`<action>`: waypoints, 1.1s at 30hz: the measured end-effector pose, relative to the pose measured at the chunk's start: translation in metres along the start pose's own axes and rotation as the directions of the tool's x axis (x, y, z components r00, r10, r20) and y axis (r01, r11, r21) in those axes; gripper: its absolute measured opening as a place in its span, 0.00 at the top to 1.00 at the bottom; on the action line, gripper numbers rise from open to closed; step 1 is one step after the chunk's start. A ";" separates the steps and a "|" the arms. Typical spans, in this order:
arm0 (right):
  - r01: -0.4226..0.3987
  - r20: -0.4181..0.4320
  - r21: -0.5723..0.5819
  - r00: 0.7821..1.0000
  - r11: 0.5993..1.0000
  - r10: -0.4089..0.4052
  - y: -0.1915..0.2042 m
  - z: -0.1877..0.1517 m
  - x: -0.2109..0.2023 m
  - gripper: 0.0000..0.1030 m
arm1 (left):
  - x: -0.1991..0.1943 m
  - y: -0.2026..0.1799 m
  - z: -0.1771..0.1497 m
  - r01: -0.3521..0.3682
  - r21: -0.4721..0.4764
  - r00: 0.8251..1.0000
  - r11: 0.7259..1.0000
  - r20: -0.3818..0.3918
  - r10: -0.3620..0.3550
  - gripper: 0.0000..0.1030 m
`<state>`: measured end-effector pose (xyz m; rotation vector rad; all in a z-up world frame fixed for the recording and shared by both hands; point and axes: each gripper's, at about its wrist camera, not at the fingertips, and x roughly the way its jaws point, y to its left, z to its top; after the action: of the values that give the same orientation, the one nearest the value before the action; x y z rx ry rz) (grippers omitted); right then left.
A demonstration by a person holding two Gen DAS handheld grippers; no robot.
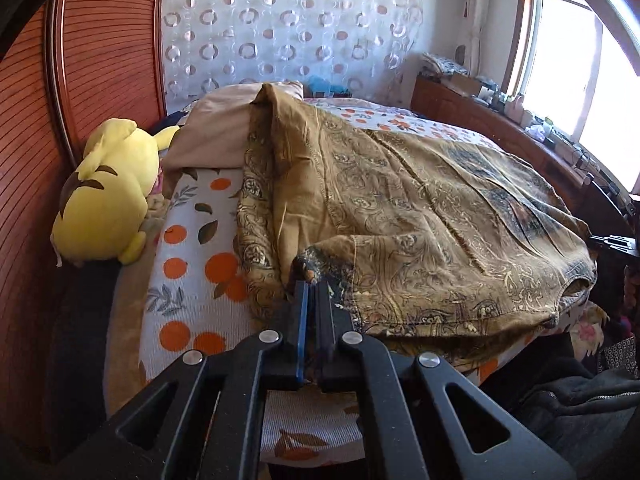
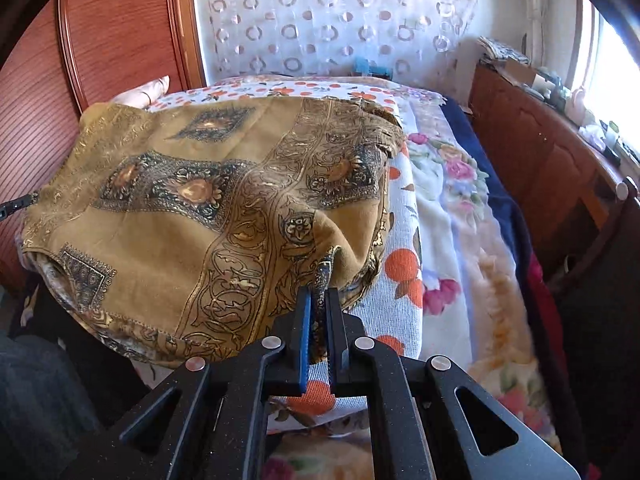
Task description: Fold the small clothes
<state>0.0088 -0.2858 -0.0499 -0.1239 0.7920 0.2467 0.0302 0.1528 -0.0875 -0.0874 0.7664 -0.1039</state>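
Mustard-brown paisley-printed cotton garment (image 1: 400, 216) lies spread on the orange-fruit-patterned white bedsheet (image 1: 188, 248), beside a yellow plush toy (image 1: 108, 192). Left gripper (image 1: 313, 284) and right gripper (image 2: 320, 294) each pinch a bunched edge of it. No readable writing shows.

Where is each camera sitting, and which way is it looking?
Left wrist: sits on the left hand-held gripper, looking along its fingers across the bed toward the curtain; it pinches the brown patterned garment, with a yellow plush toy to its left.
Right wrist: sits on the right hand-held gripper, facing the same way, pinching that garment.
Shared: garment, orange-print bed cover, curtain.
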 end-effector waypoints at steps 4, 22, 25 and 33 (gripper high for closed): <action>0.015 0.021 -0.010 1.000 1.000 -0.015 0.001 0.008 -0.009 0.90 | -0.006 0.001 -0.001 0.009 -0.011 1.000 1.000 0.004 -0.009 0.96; 0.004 0.151 -0.081 0.988 0.997 0.008 0.068 0.014 0.008 0.47 | 0.014 0.013 -0.003 -0.024 -0.088 0.999 0.996 -0.028 0.021 0.30; -0.033 0.109 -0.083 0.993 0.996 0.042 0.078 0.013 0.033 0.47 | 0.017 0.014 -0.006 -0.018 -0.099 0.999 0.995 -0.036 0.014 0.30; -0.030 0.093 -0.057 0.995 0.998 0.035 0.074 0.010 0.059 0.34 | 0.017 0.015 -0.009 0.005 -0.128 0.999 0.992 -0.031 -0.009 0.30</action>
<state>0.0363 -0.2023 -0.0868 -0.1512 0.6946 0.3033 0.0375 0.1651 -0.1076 -0.2107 0.8039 -0.0626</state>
